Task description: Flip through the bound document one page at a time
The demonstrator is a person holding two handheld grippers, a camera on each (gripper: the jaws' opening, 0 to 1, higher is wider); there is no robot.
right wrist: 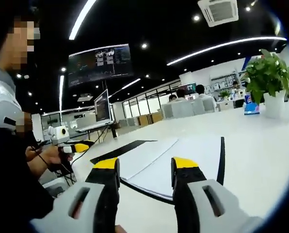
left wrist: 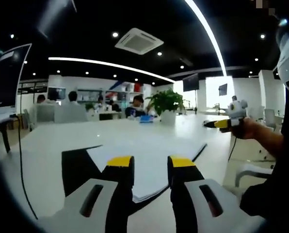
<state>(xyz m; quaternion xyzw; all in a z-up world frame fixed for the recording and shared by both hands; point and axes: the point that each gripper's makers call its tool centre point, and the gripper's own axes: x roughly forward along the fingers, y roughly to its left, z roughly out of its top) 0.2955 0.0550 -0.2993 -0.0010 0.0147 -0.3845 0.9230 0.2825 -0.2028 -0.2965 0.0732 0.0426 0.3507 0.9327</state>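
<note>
Left gripper: yellow-tipped fingers spread apart, holding nothing, just above the near edge of the document. Right gripper likewise released, poised over it. The document lies open on the white worktop. Beyond stands a potted plant, with seated people further back.

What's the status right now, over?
Left gripper and right gripper: jaws open, holding nothing. Bound document lying open on the white table, untouched. Potted plant far back, no obstruction.
</note>
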